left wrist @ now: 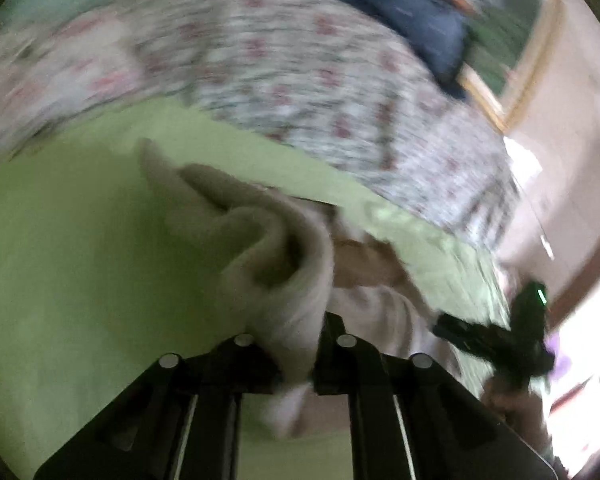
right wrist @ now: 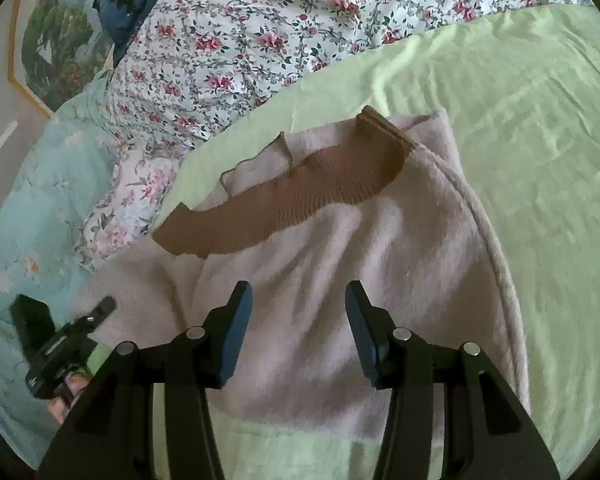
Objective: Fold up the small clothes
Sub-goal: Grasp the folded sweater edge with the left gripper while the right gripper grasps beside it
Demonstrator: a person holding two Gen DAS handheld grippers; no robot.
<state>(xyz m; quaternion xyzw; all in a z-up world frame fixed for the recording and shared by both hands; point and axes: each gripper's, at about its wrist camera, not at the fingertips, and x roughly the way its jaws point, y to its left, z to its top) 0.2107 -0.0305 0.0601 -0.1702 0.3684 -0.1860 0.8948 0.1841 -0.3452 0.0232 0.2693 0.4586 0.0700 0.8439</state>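
On top of the light green bed sheet (right wrist: 520,128), a small fuzzy pale pink top with a ribbed brown collar (right wrist: 300,196) is lying, partly spread out.

Far over on the left side, the left gripper (left wrist: 290,360) is pinching a bunched-up fold of the soft pink top (left wrist: 268,248) between its black fingers and is lifting it off the sheet. That picture is blurry, so it looks like this gripper is moving fast. The pinch looks tight, with cloth squeezed between the fingers.

Moving to the right, the right gripper (right wrist: 300,332) is hanging just over the middle of the top. Its blue-padded fingers (right wrist: 236,336) are standing wide apart and are holding nothing.

Behind everything, a white quilt with red roses (right wrist: 240,40) is lying bunched up at the back of the bed.

The top looks light, floppy and fluffy. It will probably sag and slide if only one spot is held. I think the best places to grab are the edges, like the hem or a side seam, so the cloth is folding over flat.
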